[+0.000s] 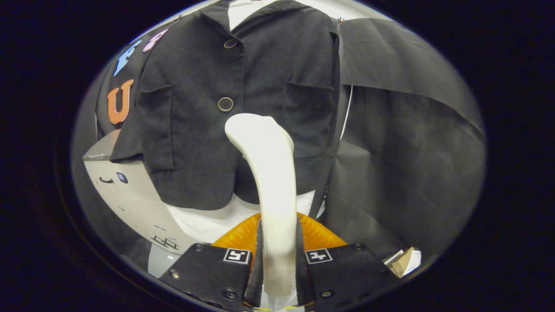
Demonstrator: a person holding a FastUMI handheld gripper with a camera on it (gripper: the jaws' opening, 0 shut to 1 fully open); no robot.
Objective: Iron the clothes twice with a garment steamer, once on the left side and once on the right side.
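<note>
1. Beyond the fingers and off to their left stands a pale grey boxy cabinet (130, 190) with a small dark handle; the jacket's left sleeve hangs over its top edge, so there is little spare room on that side.
2. Ahead of the fingers hangs the dark charcoal ribbed-fabric jacket (195, 130), with two brown buttons down its front and a patch pocket on each side. It hangs upright over a white undergarment (204, 223), presumably so both front panels are open to the steamer.
3. The gripper (277, 260) has its fingers closed narrowly on the cream, curved plastic garment steamer (271, 173), one finger pressing each side of the handle. The steamer rises from between them and its rounded head sits just below the lower button, at the jacket's centre line or barely right of it. Whether the head touches the cloth I cannot tell.
4. An orange ribbed piece (316, 236) shows just behind the fingers, flanking the steamer.
5. To the right of the fingers the jacket's edge gives way to plain black cloth wall (403, 151), with free room for a sideways sweep; a small cardboard scrap (405, 262) lies low beside the right finger.
</note>
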